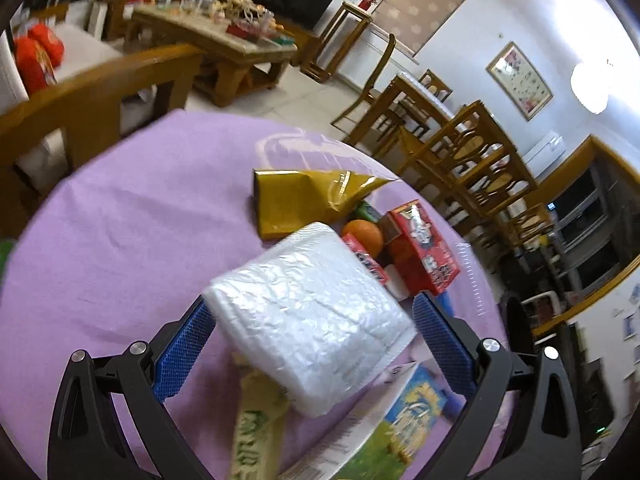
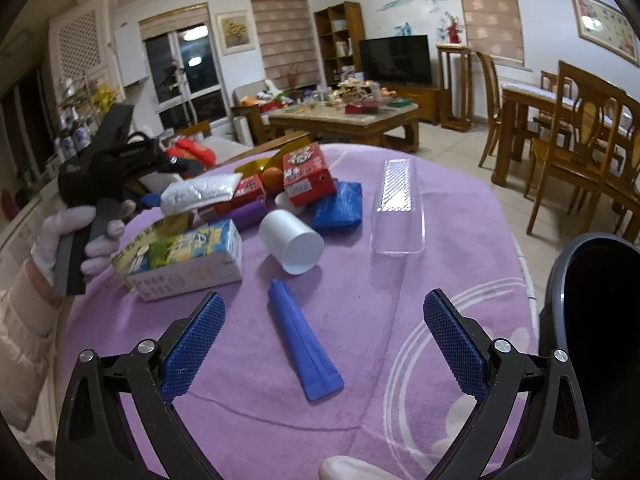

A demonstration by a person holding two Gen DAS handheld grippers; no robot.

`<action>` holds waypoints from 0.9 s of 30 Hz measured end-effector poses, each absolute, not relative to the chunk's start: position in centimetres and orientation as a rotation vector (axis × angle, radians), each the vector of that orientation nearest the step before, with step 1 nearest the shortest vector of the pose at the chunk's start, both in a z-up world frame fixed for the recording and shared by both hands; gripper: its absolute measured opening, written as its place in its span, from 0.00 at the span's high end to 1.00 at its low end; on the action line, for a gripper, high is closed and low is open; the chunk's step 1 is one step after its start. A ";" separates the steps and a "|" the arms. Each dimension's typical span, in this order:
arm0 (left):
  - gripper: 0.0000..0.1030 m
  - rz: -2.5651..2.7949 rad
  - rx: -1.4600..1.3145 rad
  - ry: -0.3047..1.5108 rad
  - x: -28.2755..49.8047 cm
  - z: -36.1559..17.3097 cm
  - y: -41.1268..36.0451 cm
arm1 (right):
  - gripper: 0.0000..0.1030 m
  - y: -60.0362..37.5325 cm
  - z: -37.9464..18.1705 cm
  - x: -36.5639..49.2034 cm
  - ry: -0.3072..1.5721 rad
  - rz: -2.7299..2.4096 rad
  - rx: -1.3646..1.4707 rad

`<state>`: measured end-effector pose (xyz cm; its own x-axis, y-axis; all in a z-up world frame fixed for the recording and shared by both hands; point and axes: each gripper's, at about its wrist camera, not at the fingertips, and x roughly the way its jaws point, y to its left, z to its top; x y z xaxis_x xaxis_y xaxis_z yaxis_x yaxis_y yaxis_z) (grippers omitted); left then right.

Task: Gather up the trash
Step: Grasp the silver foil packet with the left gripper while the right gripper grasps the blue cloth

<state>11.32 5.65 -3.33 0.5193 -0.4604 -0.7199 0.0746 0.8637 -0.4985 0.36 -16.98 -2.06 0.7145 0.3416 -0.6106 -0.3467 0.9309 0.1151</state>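
The left gripper [image 1: 312, 344] is clamped on a white packet [image 1: 308, 320], lifted above the purple table [image 1: 120, 220]; carry it level to the bin [image 2: 592, 320] at the table's right edge. The right gripper [image 2: 324, 344] hangs apart over a blue tube [image 2: 304, 344]. The bin's inside is dark and cut off

White bubble-wrap pouch [image 1: 312, 328] raised, tilted, above green-yellow carton [image 2: 188, 258]. Blue tube [image 2: 302, 346] flat on cloth. White cup [image 2: 291, 241] tipped over.
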 end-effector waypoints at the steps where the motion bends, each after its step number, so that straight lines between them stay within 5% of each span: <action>1: 0.05 -0.345 -0.444 0.964 11.5 -3.2 5.6 | 0.09 -16.5 -2.3 0.5 0.690 0.383 -0.015; 4: 0.06 -0.346 -0.428 0.937 11.7 -3.0 5.3 | 0.18 -15.4 -3.0 2.1 0.750 0.385 -0.046; 8: 0.25 -0.368 -0.514 0.984 12.0 -4.1 5.9 | 0.29 -14.6 -3.7 4.0 0.825 0.377 -0.094; 12: 0.27 -0.343 -0.491 1.003 11.7 -4.8 5.9 | 0.42 -13.2 -4.1 5.3 0.886 0.393 -0.146; 14: 0.45 -0.370 -0.480 0.971 11.4 -4.5 5.8 | 0.52 -12.2 -4.5 5.8 0.926 0.399 -0.182; 19: 0.68 -0.391 -0.472 0.926 10.7 -4.1 5.6 | 0.82 -10.6 -4.0 6.0 0.917 0.384 -0.214; 22: 0.79 -0.400 -0.491 0.873 9.9 -3.5 6.4 | 0.87 -10.6 -3.9 5.8 0.911 0.386 -0.200; 27: 0.80 -0.423 -0.471 0.780 7.4 -1.2 6.7 | 0.90 -11.6 -3.9 4.3 0.885 0.387 -0.159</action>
<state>7.41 6.68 -1.16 0.6386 -0.5241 -0.5635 0.1869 0.8159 -0.5472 4.33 -11.58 -3.86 0.5700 0.2629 -0.7785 -0.3926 0.9194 0.0231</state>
